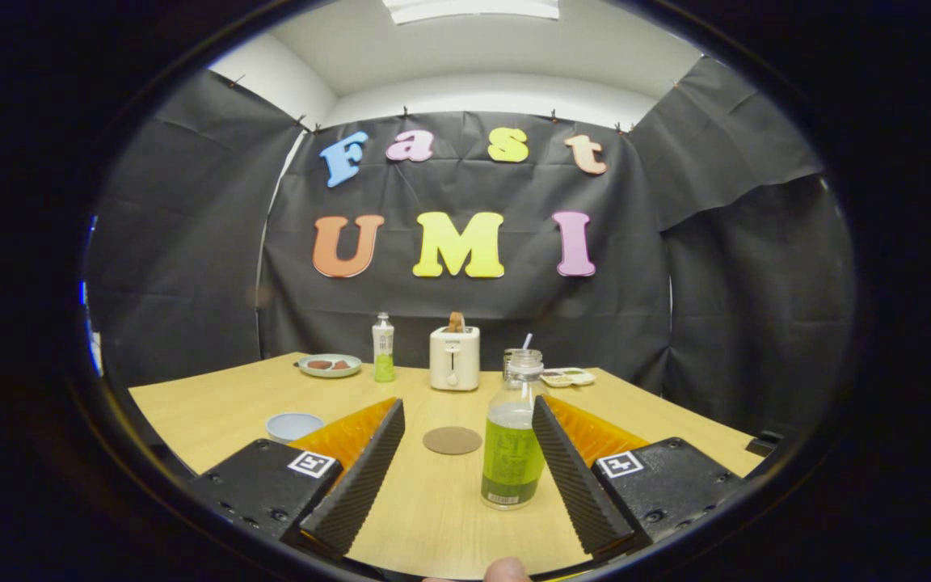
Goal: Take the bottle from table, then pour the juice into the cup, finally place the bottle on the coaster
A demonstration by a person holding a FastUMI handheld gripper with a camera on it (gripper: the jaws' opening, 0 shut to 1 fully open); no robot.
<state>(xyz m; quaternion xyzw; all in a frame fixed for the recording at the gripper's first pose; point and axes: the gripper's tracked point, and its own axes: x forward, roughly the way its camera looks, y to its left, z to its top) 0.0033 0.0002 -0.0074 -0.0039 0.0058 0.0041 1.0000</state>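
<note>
An uncapped clear bottle (pixel 512 436) with a green label and green juice stands upright on the wooden table (pixel 207 420), close against the inside of my right finger. My gripper (pixel 467 416) is open and wide, and its left finger stays well clear of the bottle. A round brown coaster (pixel 452 440) lies flat between the fingers, slightly beyond the bottle and to its left. A pale blue cup (pixel 294 425) sits just outside the left finger.
At the table's far side stand a white toaster (pixel 454 357) with bread in it, a second capped green bottle (pixel 383 348), a plate of food (pixel 329 365), a glass with a straw (pixel 514 356) and a small dish (pixel 567 377). A fingertip (pixel 506 571) shows below.
</note>
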